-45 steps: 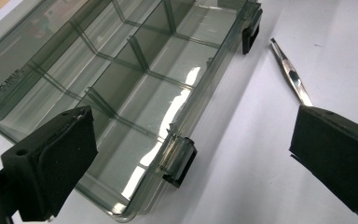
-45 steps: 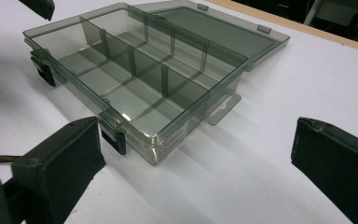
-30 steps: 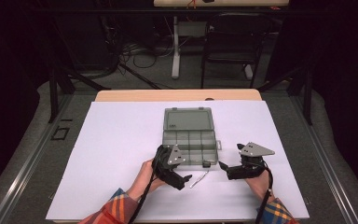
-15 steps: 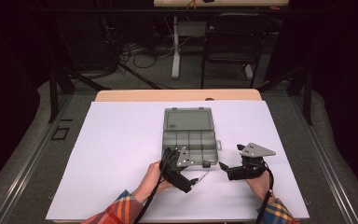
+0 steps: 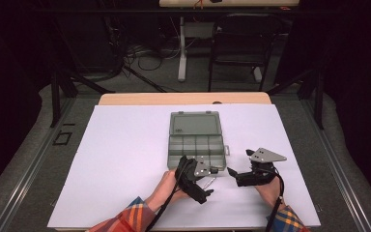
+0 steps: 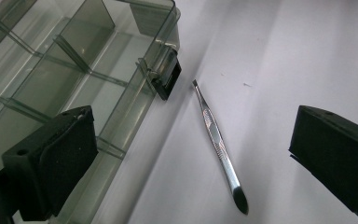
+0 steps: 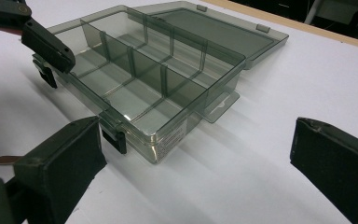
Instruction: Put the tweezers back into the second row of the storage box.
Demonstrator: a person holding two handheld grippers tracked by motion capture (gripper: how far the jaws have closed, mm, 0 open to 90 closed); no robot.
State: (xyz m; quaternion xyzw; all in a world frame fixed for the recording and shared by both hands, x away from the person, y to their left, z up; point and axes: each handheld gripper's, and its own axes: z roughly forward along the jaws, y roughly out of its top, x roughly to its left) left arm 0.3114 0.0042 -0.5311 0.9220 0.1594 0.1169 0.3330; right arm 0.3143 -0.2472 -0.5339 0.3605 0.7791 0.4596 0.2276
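A smoky clear compartment box (image 5: 196, 144) lies open mid-table, its lid (image 5: 194, 124) folded flat behind it and its compartments empty. Metal tweezers (image 6: 219, 143) lie on the white sheet just off the box's front latch (image 6: 168, 80). My left gripper (image 5: 198, 175) hovers at the box's front edge, open, its jaws straddling the tweezers (image 5: 213, 181) without touching them. My right gripper (image 5: 235, 175) is to the right of it, open and empty, pointing at the box's (image 7: 144, 84) front right corner. The left gripper's jaw (image 7: 42, 39) reaches over the box's far corner in the right gripper view.
A white sheet (image 5: 125, 159) covers the table, with a wooden strip (image 5: 183, 98) along its far edge. Beyond the table stand a black chair (image 5: 241, 48), table legs and floor cables. Plaid sleeves (image 5: 125, 220) come in from the bottom.
The left gripper has moved right and forward to the box's front edge, over the tweezers. The right gripper has hardly moved.
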